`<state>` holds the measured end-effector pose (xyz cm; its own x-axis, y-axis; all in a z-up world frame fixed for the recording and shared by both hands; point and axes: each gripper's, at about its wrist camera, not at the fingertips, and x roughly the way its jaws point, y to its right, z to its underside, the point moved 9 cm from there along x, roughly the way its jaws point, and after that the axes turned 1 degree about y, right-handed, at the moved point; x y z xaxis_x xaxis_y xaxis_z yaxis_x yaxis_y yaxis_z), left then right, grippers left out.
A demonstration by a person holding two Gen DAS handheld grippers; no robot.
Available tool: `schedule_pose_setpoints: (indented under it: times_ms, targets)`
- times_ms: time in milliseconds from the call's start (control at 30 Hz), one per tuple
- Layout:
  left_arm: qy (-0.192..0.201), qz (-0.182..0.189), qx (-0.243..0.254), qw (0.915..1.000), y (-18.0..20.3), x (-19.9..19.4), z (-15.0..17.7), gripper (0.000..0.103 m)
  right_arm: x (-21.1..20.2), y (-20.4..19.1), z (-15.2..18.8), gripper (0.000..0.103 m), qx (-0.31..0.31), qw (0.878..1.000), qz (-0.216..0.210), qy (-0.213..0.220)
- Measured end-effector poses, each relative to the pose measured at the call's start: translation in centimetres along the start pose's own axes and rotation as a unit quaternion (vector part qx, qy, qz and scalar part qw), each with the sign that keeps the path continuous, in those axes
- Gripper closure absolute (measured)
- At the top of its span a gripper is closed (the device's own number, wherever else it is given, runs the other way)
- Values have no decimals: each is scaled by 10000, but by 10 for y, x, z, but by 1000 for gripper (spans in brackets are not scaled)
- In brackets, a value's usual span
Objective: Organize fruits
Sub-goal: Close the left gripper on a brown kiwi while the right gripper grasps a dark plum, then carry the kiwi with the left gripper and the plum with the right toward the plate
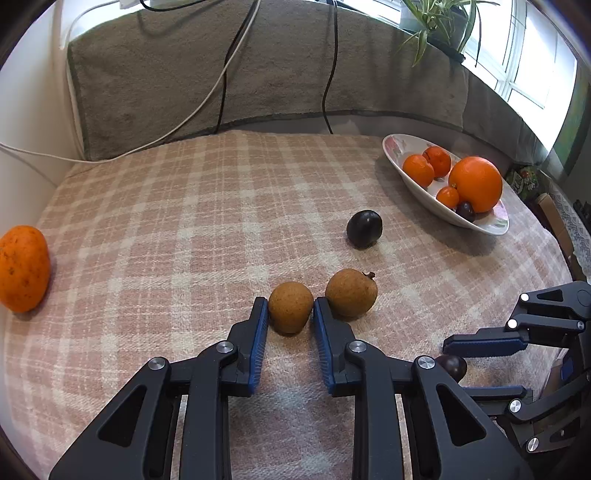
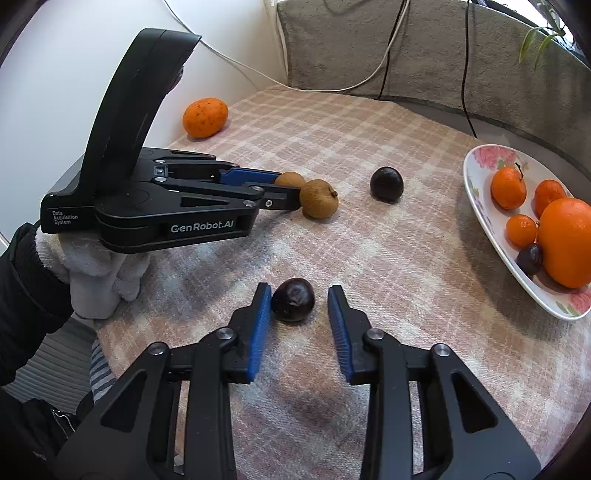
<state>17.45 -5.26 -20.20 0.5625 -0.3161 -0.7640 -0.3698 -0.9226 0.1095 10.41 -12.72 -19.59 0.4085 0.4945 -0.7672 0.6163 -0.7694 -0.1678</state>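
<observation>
My left gripper (image 1: 290,308) is closed around a brown fruit (image 1: 290,307) that rests on the checked blanket (image 1: 166,229); both blue pads touch it. A second brown fruit (image 1: 351,293) lies just right of it. My right gripper (image 2: 299,301) is open around a dark plum (image 2: 293,300); the left pad touches it, the right pad stands apart. Another dark plum (image 1: 364,228) lies farther off on the blanket. A white flowered bowl (image 1: 391,147) at the right holds several oranges, among them a large one (image 1: 476,183), and a small plum (image 1: 466,211). A lone orange (image 1: 23,268) lies at far left.
A grey cushion (image 1: 221,74) backs the blanket, with cables (image 1: 328,85) hanging over it. A white wall (image 2: 74,55) is on the left, a plant (image 1: 436,22) and a window (image 1: 524,62) at upper right. The blanket's edge drops off at right.
</observation>
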Motion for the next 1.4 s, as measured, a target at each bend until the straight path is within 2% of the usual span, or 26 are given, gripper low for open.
schedule_pose_setpoints:
  times_ms: [367, 667, 1067, 1400]
  targets:
    - [71, -17, -164, 9998, -2, -8, 1, 80, -3, -1, -2, 79, 77, 9999, -17, 64]
    - [338, 17, -321, 9989, 1, -29, -4, 80, -21, 9, -6, 79, 220, 9992, 99, 311]
    - [757, 294, -312, 9962, 31, -56, -22, 80, -53, 34, -14, 79, 440, 9962, 333, 672]
    - [924, 561, -217, 9939, 60, -61, -35, 80, -74, 61, -15, 79, 656, 9921, 539, 927]
